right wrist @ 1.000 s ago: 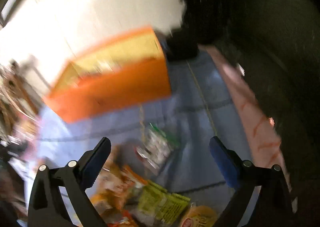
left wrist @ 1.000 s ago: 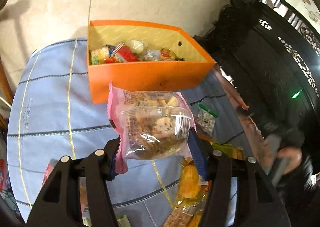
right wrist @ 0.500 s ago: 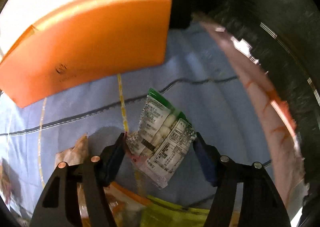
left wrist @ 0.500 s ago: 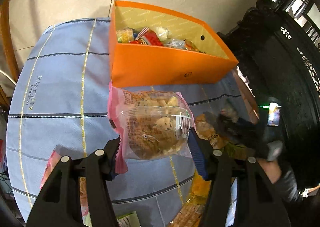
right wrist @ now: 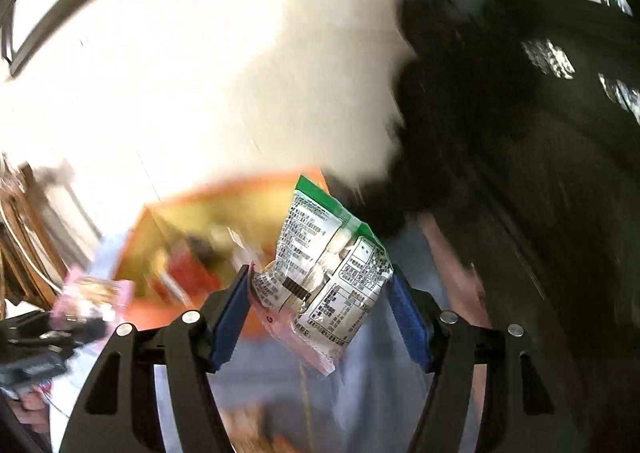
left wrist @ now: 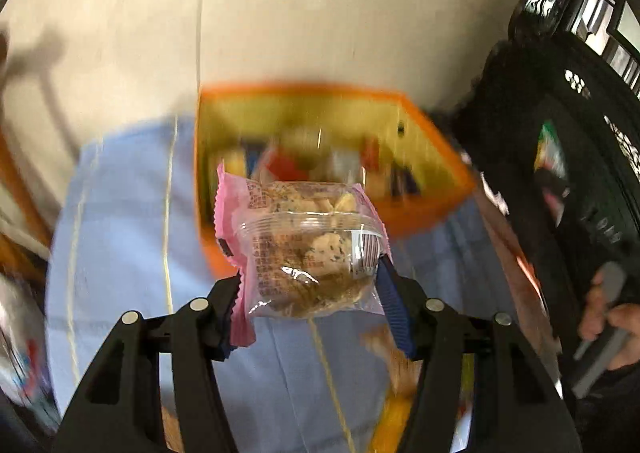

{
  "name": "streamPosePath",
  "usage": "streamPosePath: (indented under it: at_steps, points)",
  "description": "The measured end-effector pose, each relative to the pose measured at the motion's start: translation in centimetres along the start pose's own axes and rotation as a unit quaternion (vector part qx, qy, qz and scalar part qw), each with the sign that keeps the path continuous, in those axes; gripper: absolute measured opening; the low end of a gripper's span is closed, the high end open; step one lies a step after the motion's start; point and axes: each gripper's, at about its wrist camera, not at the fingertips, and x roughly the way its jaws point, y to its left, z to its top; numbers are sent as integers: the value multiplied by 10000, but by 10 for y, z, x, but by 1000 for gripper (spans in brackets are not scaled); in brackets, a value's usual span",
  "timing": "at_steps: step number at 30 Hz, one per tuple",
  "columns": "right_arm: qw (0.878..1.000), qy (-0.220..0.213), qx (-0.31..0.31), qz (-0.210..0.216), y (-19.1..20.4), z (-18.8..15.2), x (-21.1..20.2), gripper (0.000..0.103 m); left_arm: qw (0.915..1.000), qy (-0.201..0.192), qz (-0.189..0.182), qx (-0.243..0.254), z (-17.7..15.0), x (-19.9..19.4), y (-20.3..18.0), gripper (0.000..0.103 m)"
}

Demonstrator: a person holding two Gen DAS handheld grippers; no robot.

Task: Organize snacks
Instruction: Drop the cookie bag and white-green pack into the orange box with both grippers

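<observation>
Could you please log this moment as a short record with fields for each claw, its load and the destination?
left claw: shut on pink cookie packet
right claw: shut on green-and-white snack packet
destination: orange box, already holding snacks
surface: blue tablecloth
view quality: background motion-blurred in both views

A home living or dining room: pale tiled floor point(left wrist: 320, 13), dark carved wooden furniture point(left wrist: 580, 101) with fretwork, and a bench under a light-blue cloth point(left wrist: 120, 237) carrying an orange box point(left wrist: 432, 209) of packaged snacks
</observation>
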Motion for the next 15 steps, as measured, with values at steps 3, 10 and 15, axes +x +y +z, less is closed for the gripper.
streamPosePath:
  at_steps: [3,10,15]
  points:
    - [9996,-145,-243,38,12,42,18,67,9987,-304,61,392,43,3,-12,57]
    - [9976,83,-680,34,17,77,76,99,9901,-815,937,658,92,9,-23,99]
    - [9935,535,-1006,-9,23,34,67,99,9891,-590,1085,806,55,-3,-5,99]
